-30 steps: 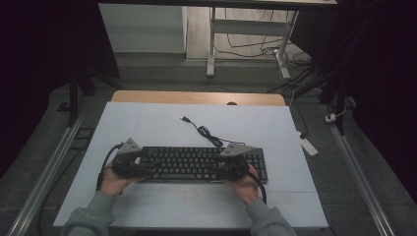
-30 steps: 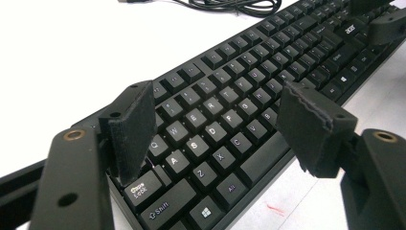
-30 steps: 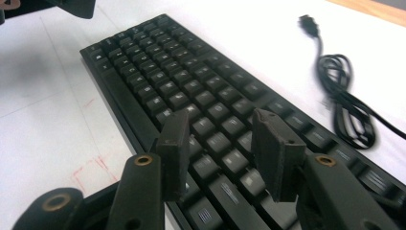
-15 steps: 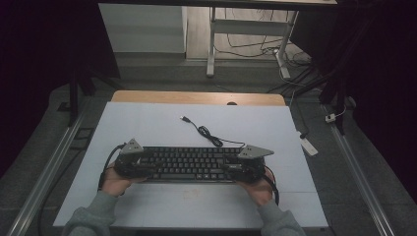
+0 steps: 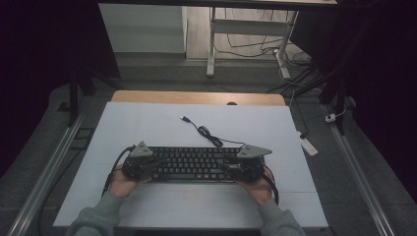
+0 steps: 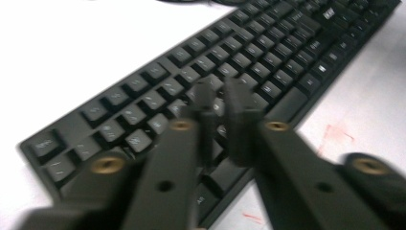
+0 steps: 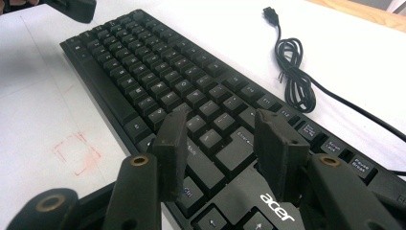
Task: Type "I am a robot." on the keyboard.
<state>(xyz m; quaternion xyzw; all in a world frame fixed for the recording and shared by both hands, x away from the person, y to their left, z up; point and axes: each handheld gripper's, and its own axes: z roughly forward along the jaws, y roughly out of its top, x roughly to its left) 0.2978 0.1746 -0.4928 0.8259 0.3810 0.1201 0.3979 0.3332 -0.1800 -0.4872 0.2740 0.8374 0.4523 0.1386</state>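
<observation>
**Two grippers over a keyboard**

White sheeting covered the table [image 5: 147,123], with a faint red square [image 7: 76,153] drawn near its front edge. On it lay a black keyboard [image 5: 196,164], its coiled cable [image 5: 206,133] trailing toward the far side. At the keyboard's left end, the left gripper [image 6: 221,98] had just been closing; its jaws stood nearly together above the keys with nothing between them. At the right end, the right gripper [image 7: 220,143] hung over the keys near the Enter key, jaws partly apart and empty.
</observation>
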